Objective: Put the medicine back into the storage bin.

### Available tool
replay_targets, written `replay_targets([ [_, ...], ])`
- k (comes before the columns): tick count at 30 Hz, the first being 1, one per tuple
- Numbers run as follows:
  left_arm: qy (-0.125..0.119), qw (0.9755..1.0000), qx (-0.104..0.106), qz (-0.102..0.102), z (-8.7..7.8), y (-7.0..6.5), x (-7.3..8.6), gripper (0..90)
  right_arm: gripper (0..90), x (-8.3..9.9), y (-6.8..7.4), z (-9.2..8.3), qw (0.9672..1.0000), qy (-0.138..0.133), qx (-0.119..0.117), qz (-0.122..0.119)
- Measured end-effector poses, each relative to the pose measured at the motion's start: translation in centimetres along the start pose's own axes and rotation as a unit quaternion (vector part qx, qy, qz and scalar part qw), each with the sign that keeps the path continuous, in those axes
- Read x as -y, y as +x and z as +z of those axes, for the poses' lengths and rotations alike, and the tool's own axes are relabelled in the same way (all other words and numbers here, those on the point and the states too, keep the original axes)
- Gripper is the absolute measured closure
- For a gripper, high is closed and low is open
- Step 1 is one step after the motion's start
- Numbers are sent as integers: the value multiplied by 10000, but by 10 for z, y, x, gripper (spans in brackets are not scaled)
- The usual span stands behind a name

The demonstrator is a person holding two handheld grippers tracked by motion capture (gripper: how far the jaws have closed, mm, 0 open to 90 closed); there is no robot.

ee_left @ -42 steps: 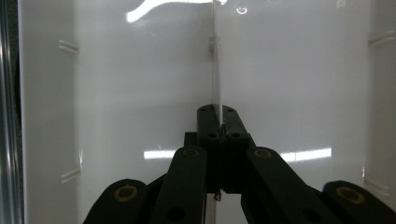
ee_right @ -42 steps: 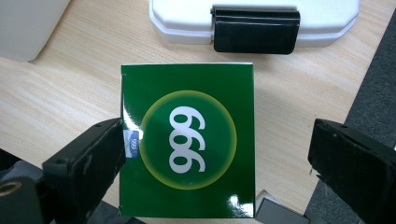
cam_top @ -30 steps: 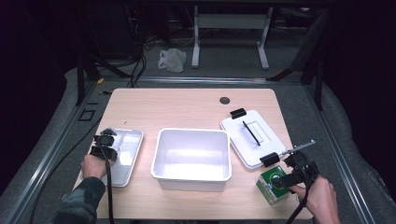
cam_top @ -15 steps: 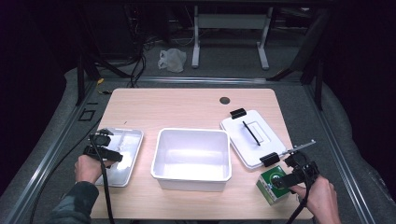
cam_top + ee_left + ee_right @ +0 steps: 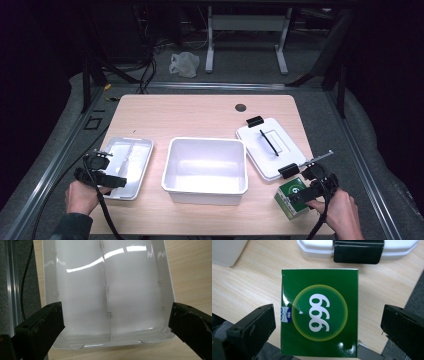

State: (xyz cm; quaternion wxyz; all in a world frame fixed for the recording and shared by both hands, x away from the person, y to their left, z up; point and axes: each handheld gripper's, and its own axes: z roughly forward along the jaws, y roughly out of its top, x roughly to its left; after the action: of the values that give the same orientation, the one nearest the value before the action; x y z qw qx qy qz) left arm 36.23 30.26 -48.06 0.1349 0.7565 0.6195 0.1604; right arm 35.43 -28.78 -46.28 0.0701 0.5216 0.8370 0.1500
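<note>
A green box (image 5: 319,290) printed with "999" stands near the table's front right corner (image 5: 291,196). My right gripper (image 5: 306,189) is open, one jaw on each side of the box with a gap between each jaw and the box (image 5: 328,311). A shallow white tray (image 5: 107,290) with a centre divider lies at the front left (image 5: 131,159) and holds nothing. My left gripper (image 5: 111,170) hovers open over the tray's near end, its jaws spread about as wide as the tray (image 5: 117,312).
A deep white bin (image 5: 172,182) sits mid-table with nothing in it. Its white lid (image 5: 252,137) with black clips lies flat at the right, just behind the green box. A dark round hole (image 5: 240,107) marks the far tabletop. The table edges are close to both hands.
My left gripper has drawn back from over the tray toward the table's front left edge. The right gripper and the green box have stayed where they were.
</note>
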Motion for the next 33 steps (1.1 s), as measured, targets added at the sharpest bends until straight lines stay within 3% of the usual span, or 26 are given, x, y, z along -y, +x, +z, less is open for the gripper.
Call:
replay_targets([
  [9, 31, 9999, 75, 152, 2, -7, -1, 0, 0, -4, 2, 12, 9998, 188, -67, -48],
  [15, 56, 9998, 87, 149, 4, -7, -1, 0, 0, -5, 5, 22, 9994, 328, -70, -93],
  [20, 112, 9998, 78, 143, 6, -6, 0, 0, 111, -7, 8, 24, 9991, 393, -22, -161],
  [33, 134, 9998, 93, 136, 8, -5, 0, 0, 173, -7, 12, 22, 9987, 428, 112, -265],
])
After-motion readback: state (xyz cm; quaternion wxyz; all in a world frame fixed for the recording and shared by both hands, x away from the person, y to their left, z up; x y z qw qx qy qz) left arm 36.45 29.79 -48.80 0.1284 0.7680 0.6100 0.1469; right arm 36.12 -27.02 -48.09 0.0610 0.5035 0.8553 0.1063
